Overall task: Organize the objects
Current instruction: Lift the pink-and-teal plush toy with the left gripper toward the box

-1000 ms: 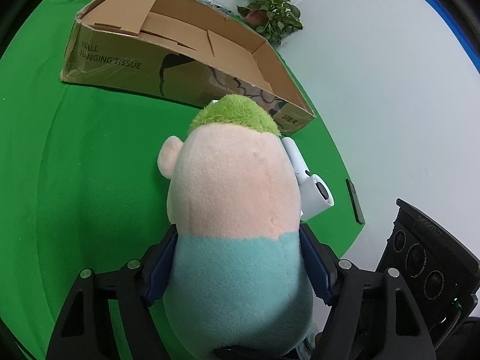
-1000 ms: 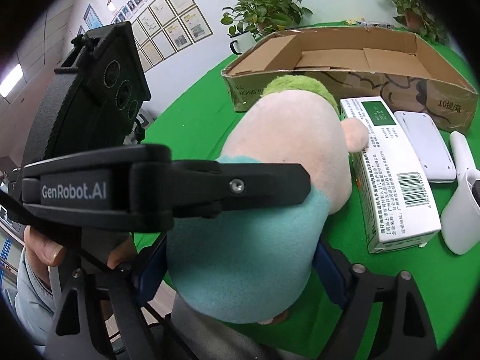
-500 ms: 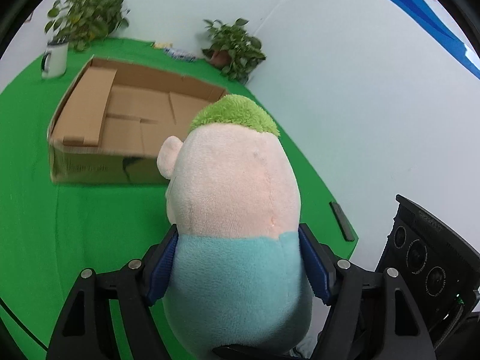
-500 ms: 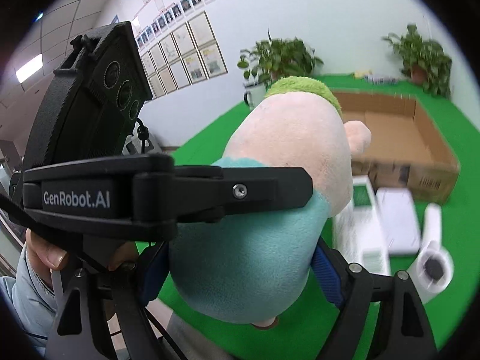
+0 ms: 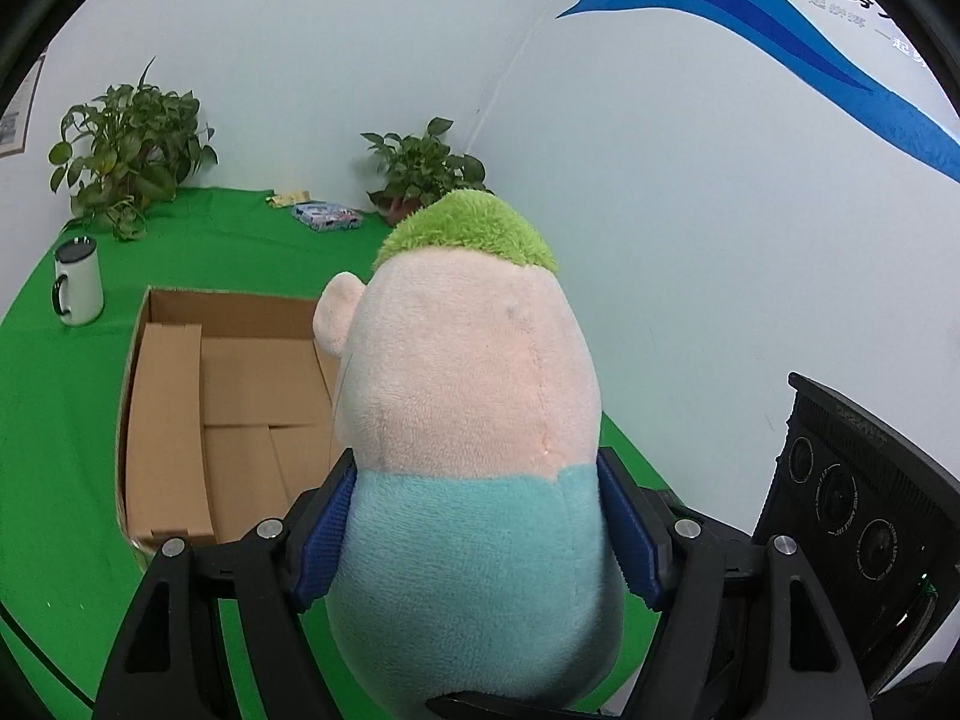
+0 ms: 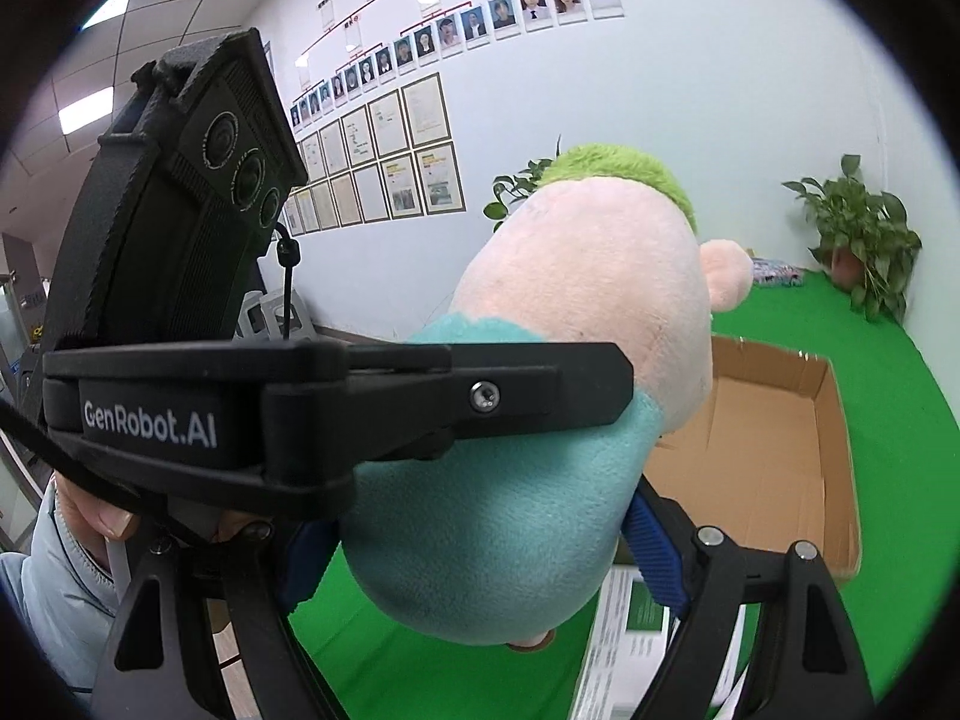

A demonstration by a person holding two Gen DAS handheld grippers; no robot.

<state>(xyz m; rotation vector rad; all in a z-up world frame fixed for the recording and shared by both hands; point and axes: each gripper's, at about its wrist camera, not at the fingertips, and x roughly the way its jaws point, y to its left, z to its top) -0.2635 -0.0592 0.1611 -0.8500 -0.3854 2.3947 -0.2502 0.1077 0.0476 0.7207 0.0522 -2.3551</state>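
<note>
A plush toy (image 5: 474, 396) with green hair, a peach head and a teal body hangs in the air above the green table (image 5: 54, 432). My left gripper (image 5: 474, 510) is shut on its teal body, blue pads pressing both sides. In the right wrist view the same plush toy (image 6: 588, 276) also sits between the pads of my right gripper (image 6: 480, 540), which is shut on it from below. The left gripper's finger (image 6: 540, 390) crosses in front of the toy. An open cardboard box (image 5: 168, 420), flaps folded in, lies below and beyond the toy; the box (image 6: 780, 456) holds nothing else.
A white mug (image 5: 78, 288) stands left of the box. Two potted plants (image 5: 132, 144) (image 5: 420, 174) and a small packet (image 5: 327, 217) sit along the back wall. A white-and-green carton (image 6: 636, 630) lies under the toy. A person's hand (image 6: 102, 516) holds the left gripper.
Both grippers have risen with the plush toy held between them. The box and table have sunk lower in view, and the white items beside the carton have dropped out of sight.
</note>
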